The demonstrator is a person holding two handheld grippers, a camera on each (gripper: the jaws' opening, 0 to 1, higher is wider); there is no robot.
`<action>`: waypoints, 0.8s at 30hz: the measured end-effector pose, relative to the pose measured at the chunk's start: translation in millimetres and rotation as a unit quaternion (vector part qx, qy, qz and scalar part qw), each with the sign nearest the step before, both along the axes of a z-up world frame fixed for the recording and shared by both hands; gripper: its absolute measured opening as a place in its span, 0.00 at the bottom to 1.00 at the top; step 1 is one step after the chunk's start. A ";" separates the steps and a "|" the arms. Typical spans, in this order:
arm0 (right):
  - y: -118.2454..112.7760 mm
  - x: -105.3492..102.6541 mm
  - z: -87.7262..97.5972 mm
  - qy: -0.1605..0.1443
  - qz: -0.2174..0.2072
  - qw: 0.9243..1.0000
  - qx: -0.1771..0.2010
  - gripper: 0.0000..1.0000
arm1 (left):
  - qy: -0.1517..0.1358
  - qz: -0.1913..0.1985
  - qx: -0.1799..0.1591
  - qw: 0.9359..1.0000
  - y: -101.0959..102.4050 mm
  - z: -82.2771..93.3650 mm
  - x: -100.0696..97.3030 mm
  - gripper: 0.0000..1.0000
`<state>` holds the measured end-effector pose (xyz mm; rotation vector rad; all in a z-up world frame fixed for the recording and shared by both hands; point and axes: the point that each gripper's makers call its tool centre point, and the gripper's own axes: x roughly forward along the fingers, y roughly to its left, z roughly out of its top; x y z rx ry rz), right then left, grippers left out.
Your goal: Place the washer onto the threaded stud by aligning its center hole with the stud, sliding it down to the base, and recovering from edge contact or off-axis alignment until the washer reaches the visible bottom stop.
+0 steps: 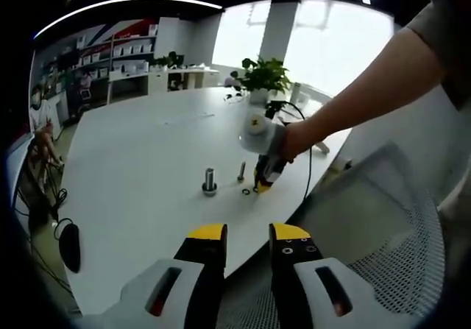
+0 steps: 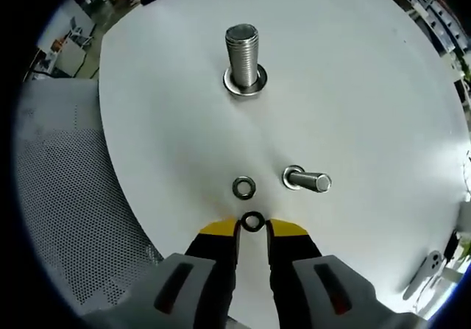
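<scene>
Hovering low over the white table [image 2: 383,86], the right gripper [image 2: 253,227] is framing a dark washer [image 2: 252,221] between slightly parted jaws, not yet clamped. A second washer [image 2: 243,187] is lying just beyond, near a smaller threaded stud [image 2: 307,180]; farther off stands the large threaded stud [image 2: 243,57]. Thin, stiff and probably slippery, it wants gripping across its outer edge. The left gripper [image 1: 246,233] is waiting apart, jaws open.

Large threaded stud [image 2: 242,55]: bright metal, ridged, glossy. Small stud [image 2: 307,180], washer [image 2: 243,188]: shiny metal. Table [image 2: 353,86]: smooth matt white. Chair back [image 2: 66,196]: perforated grey mesh.
</scene>
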<state>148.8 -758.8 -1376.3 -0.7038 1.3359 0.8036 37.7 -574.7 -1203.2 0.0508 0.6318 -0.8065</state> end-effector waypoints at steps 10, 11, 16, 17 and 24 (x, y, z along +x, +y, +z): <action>1.6 -1.0 -0.3 -0.006 -0.011 1.000 -0.014 0.17 | -0.004 0.000 -0.004 1.000 -0.3 1.8 0.0 0.21; 2.1 -1.2 -0.4 -0.008 -0.014 1.000 -0.016 0.17 | -0.004 0.000 -0.004 1.000 -0.3 1.8 -0.1 0.21; 4.1 -4.2 0.1 -0.023 -0.013 0.998 -0.049 0.16 | -0.005 -0.001 -0.005 1.000 -0.4 2.2 -0.3 0.21; 4.5 -4.1 0.0 -0.023 -0.009 0.998 -0.049 0.16 | -0.005 -0.001 -0.005 1.000 -0.4 2.5 -0.5 0.21; 1.0 -2.6 1.2 -0.024 -0.029 0.999 -0.024 0.15 | -0.006 -0.003 -0.007 1.000 -1.3 3.2 -1.0 0.21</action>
